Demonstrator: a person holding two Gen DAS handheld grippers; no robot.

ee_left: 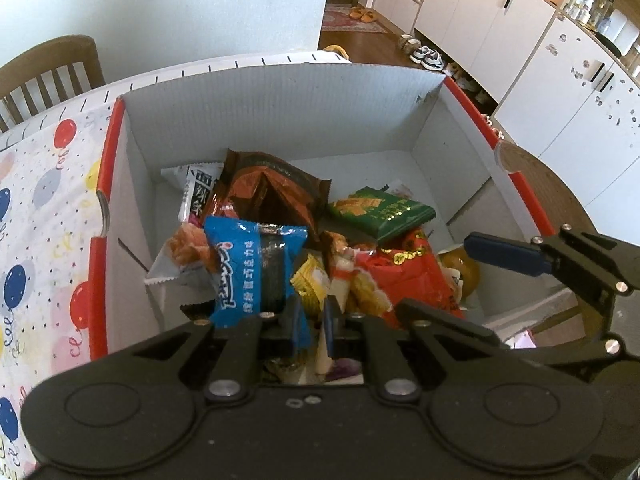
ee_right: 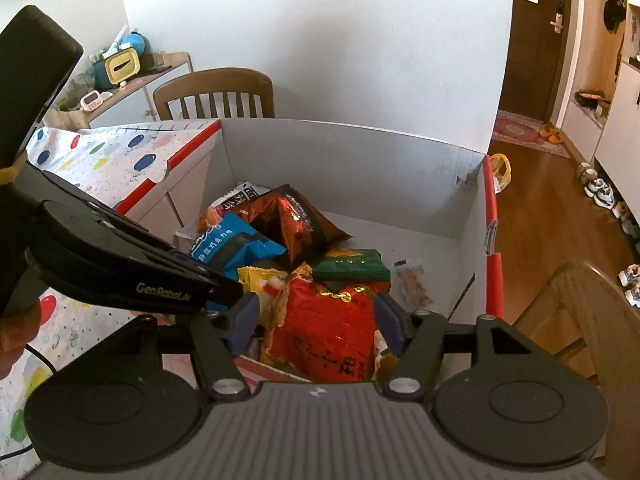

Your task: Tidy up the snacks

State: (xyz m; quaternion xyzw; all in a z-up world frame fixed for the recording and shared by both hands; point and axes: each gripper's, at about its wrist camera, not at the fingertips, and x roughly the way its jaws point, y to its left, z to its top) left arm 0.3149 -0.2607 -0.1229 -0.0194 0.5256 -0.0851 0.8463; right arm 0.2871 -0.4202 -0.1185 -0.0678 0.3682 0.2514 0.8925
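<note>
A white cardboard box (ee_left: 280, 92) with red rims stands on the table and holds a heap of snack packets. On top lie a blue packet (ee_left: 256, 268), a brown foil packet (ee_left: 272, 192), a green packet (ee_left: 380, 212), a small yellow one (ee_left: 310, 280) and a large red packet (ee_right: 328, 328). My left gripper (ee_left: 313, 320) hangs over the heap beside the blue packet with its pads nearly together. Something pale shows in the slit; I cannot tell if it is pinched. My right gripper (ee_right: 318, 320) is open, with the red packet between its pads, which stand just off its sides.
The box (ee_right: 360, 152) sits on a balloon-print tablecloth (ee_left: 40, 220). Wooden chairs stand behind the table (ee_right: 216, 92) and at the near right (ee_right: 580, 312). White cabinets (ee_left: 520, 40) and shoes line the wooden floor to the right. A hand (ee_right: 16, 332) holds the left gripper.
</note>
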